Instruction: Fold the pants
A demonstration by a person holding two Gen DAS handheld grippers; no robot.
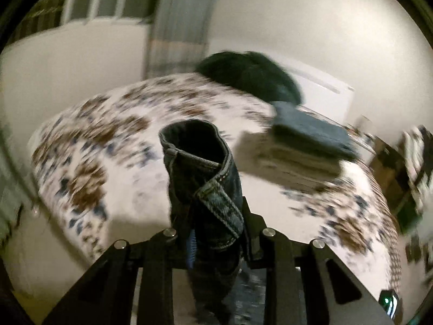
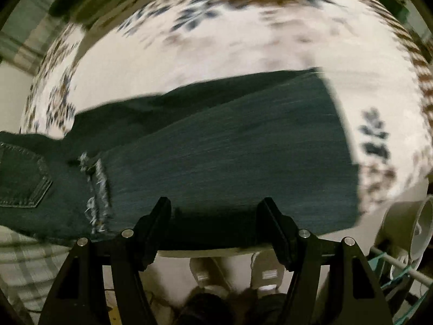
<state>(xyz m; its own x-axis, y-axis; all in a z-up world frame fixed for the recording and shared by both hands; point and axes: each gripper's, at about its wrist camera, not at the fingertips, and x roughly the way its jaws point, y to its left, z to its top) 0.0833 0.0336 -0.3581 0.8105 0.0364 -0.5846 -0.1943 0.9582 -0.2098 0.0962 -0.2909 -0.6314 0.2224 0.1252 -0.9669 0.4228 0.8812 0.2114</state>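
Observation:
Dark blue jeans (image 2: 216,149) lie across a bed with a floral sheet (image 2: 216,40); a back pocket (image 2: 21,176) shows at the left and a frayed tear (image 2: 97,189) near the middle. My right gripper (image 2: 216,216) is open just above the near edge of the jeans, touching nothing. My left gripper (image 1: 213,227) is shut on the jeans' waistband (image 1: 205,178) and holds it lifted above the bed, the denim standing up in a loop between the fingers.
In the left wrist view a stack of folded clothes (image 1: 303,146) sits on the bed (image 1: 108,140) at the right, with a dark heap (image 1: 251,75) behind it. In the right wrist view a fan (image 2: 406,230) stands at the right and shoes (image 2: 235,270) below.

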